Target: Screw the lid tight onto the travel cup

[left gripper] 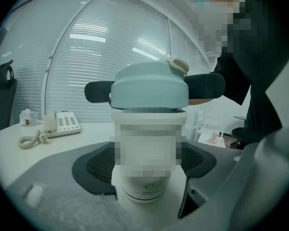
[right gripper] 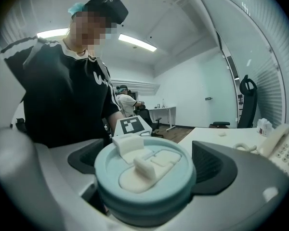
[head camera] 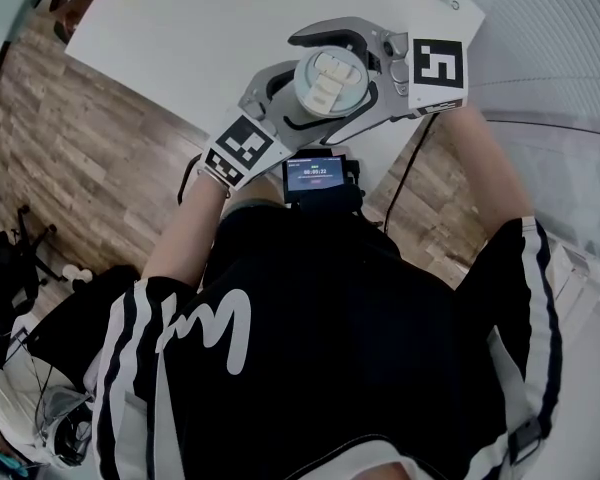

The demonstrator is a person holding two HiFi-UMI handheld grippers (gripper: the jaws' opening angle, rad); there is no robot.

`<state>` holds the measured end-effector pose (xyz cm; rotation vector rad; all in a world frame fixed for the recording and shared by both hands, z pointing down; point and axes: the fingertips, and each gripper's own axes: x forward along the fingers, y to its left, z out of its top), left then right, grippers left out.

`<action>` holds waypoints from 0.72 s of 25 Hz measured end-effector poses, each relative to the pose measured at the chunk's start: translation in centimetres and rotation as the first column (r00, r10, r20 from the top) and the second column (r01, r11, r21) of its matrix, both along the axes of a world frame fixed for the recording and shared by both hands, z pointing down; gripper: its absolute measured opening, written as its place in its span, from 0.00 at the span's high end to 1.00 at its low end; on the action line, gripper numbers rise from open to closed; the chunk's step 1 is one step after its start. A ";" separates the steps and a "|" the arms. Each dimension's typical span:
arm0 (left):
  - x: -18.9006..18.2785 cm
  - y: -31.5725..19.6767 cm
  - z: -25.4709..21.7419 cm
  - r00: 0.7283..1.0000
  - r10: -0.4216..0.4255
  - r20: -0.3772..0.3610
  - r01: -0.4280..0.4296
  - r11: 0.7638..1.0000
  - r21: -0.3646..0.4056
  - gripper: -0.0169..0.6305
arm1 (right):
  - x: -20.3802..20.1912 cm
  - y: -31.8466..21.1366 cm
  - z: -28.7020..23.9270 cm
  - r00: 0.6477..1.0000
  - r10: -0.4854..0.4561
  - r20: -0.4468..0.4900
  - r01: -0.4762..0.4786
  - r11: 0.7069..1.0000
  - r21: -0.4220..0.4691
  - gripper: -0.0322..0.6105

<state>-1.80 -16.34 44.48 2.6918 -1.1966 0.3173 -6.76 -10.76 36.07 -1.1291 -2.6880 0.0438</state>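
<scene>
The travel cup [left gripper: 149, 172] is white, stands upright, and carries a pale teal lid [left gripper: 147, 88] with a white flip tab. My left gripper [left gripper: 149, 160] is shut on the cup's body, a black pad on each side. In the head view the lid [head camera: 330, 78] faces up at the table's near edge, with my left gripper [head camera: 290, 108] under it from the lower left. My right gripper [head camera: 315, 78] reaches in from the right and stands open around the lid. In the right gripper view, the right gripper [right gripper: 151, 165] has the lid [right gripper: 144, 177] between its wide-spread pads.
The white table [head camera: 180, 28] runs away from me over a wood floor. A desk phone [left gripper: 62, 123] with a coiled cord lies on it, near an office chair [left gripper: 2, 81]. A small screen [head camera: 315, 176] sits at my chest. Another person [right gripper: 127, 102] sits far back.
</scene>
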 end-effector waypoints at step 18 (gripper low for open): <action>-0.2 0.0 -0.1 1.000 -0.008 0.010 0.008 1.000 0.002 0.35 | -0.2 -1.5 -0.9 0.961 0.245 0.128 -0.251 0.968 0.032 0.14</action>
